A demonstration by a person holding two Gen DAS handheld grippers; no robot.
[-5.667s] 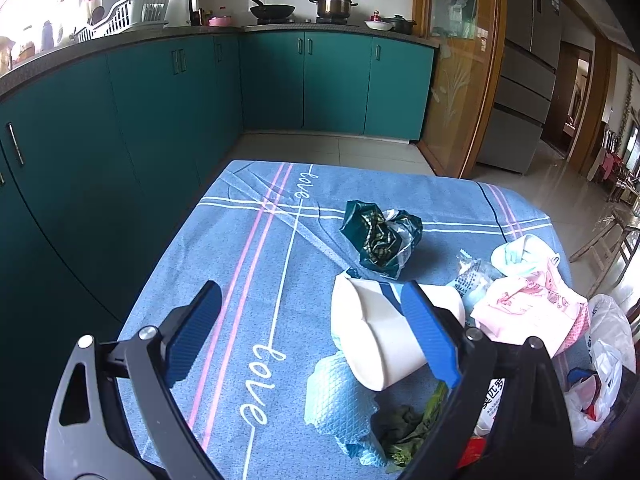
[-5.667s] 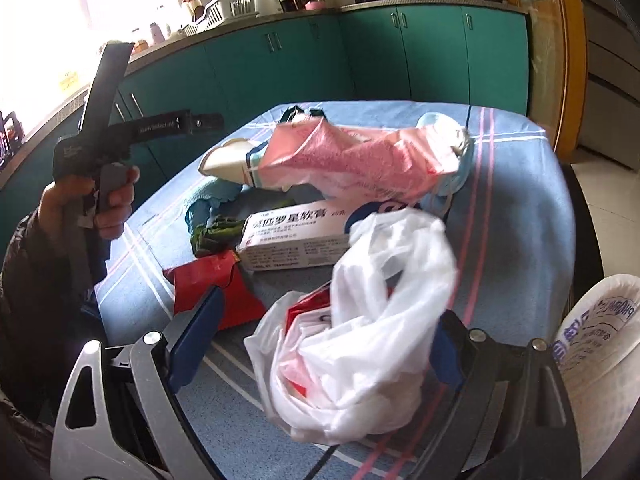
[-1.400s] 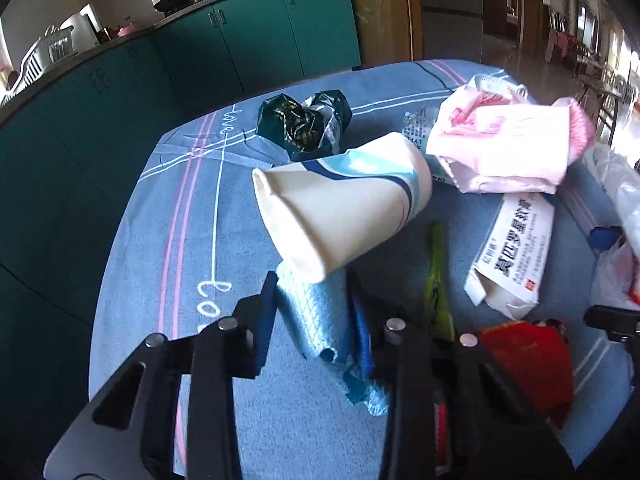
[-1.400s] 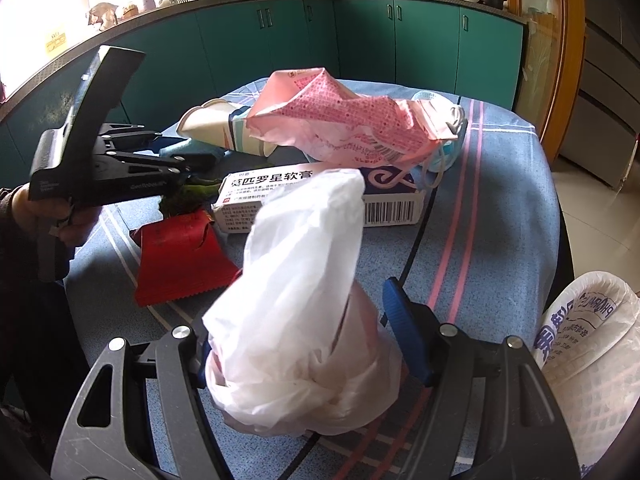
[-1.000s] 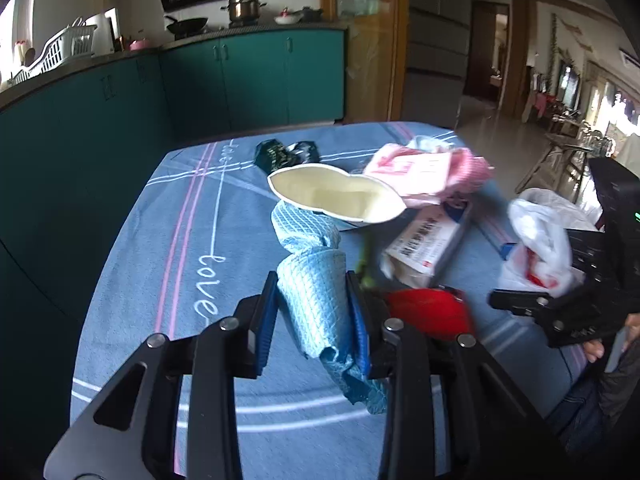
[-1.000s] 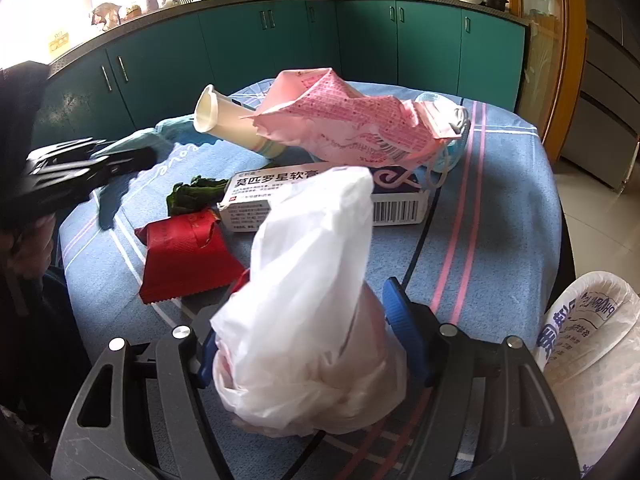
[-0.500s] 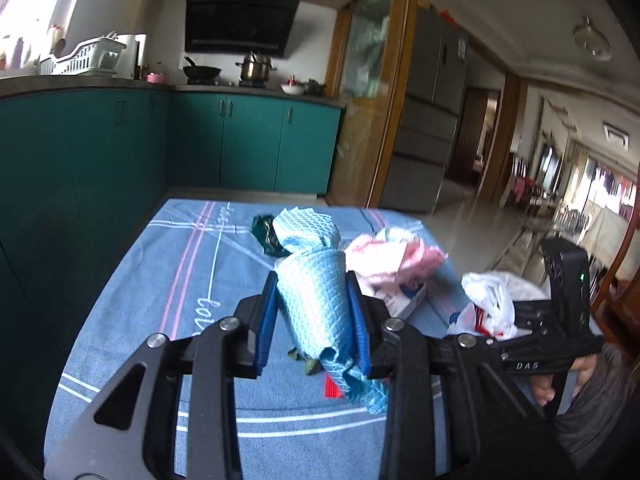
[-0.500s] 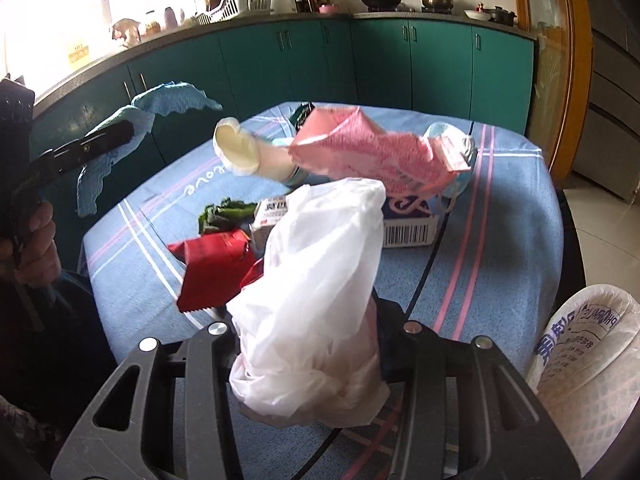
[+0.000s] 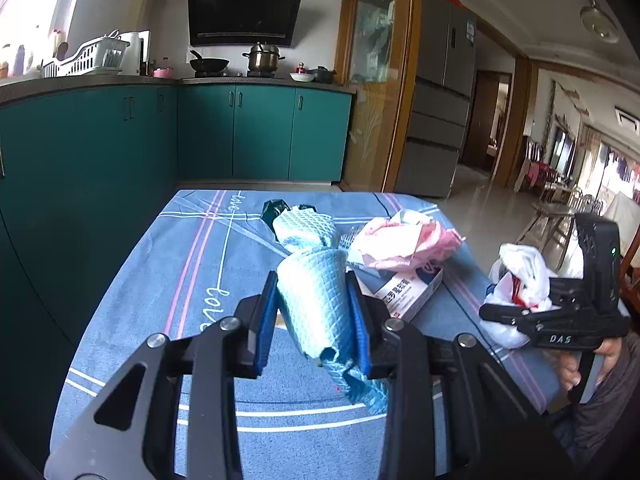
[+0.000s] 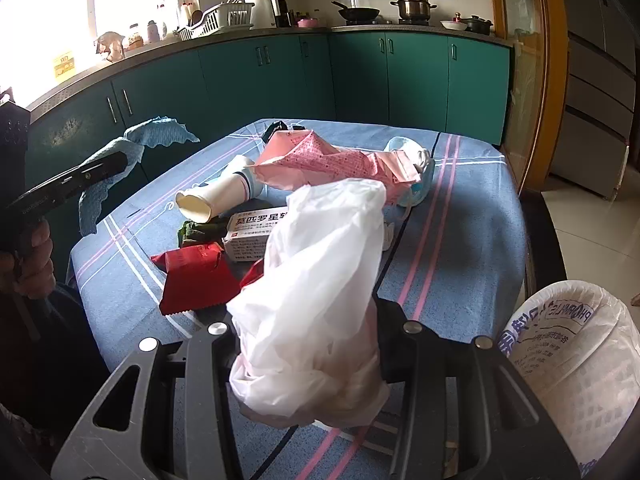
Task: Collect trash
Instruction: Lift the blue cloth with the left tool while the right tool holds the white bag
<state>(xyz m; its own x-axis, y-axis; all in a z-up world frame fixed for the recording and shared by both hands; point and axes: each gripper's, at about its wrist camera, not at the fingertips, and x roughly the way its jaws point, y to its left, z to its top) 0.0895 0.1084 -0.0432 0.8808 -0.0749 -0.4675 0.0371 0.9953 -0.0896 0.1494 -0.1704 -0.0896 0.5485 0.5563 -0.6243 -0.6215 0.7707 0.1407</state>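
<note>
one blue cloth [image 9: 316, 300], one white bag [image 10: 316, 320]

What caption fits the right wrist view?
Right gripper clamps a white bag above the littered table; lined bin waits at right.

White plastic bag [image 10: 316, 300] hides the right gripper's fingers; lined bin [image 10: 576, 364] cut off at frame edge.

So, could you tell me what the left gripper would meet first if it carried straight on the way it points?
Probably the medicine box or the pink bag just beyond the blue cloth that the left gripper holds; depth is hard to judge here.
</note>
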